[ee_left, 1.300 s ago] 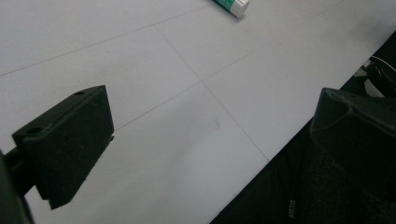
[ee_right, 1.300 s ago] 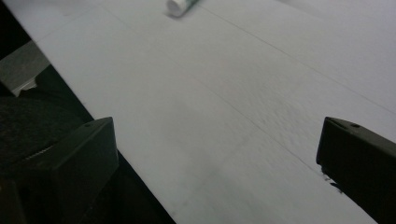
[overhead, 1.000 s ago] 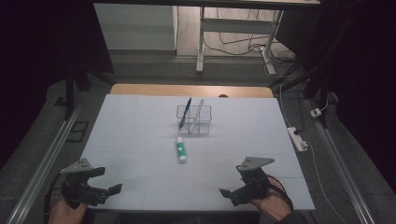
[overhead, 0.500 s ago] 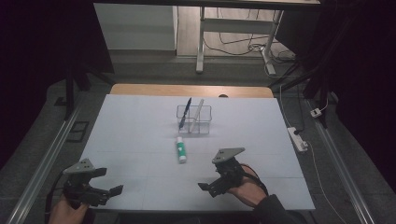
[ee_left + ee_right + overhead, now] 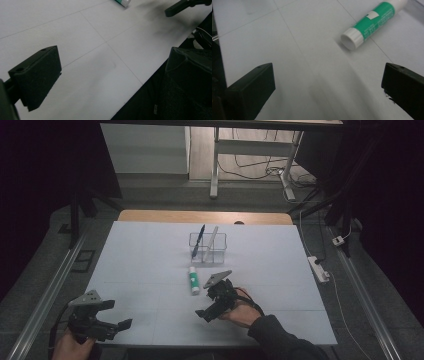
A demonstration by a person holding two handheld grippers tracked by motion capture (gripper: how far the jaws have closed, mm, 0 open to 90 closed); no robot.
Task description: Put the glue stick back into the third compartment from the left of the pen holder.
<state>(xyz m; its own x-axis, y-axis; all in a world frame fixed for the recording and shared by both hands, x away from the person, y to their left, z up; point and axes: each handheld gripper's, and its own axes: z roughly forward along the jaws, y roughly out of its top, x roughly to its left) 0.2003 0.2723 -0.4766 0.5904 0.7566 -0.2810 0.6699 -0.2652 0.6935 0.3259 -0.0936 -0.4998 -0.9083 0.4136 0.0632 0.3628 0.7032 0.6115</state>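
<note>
Right hand-held gripper (image 5: 214, 306): released, jaws spread wide and empty; low over the white surface (image 5: 140, 270), just at 5 o'clock of the glue stick, not touching it.
Glue stick (image 5: 193, 280): green and white, lying flat near the surface's middle, long axis running 12 to 6 o'clock; in the right gripper view (image 5: 372, 23) lying at 1 o'clock beyond the open jaws, white cap end nearest.
Left hand-held gripper (image 5: 102, 322): released, jaws apart and empty; at the surface's 7 o'clock corner, well apart from the glue stick.
Clear holder (image 5: 207, 247): just at 12 o'clock of the glue stick; blue pen (image 5: 198, 240) and white stick (image 5: 211, 241) leaning inside.
Power strip (image 5: 319, 268): off the surface's 3 o'clock edge.
</note>
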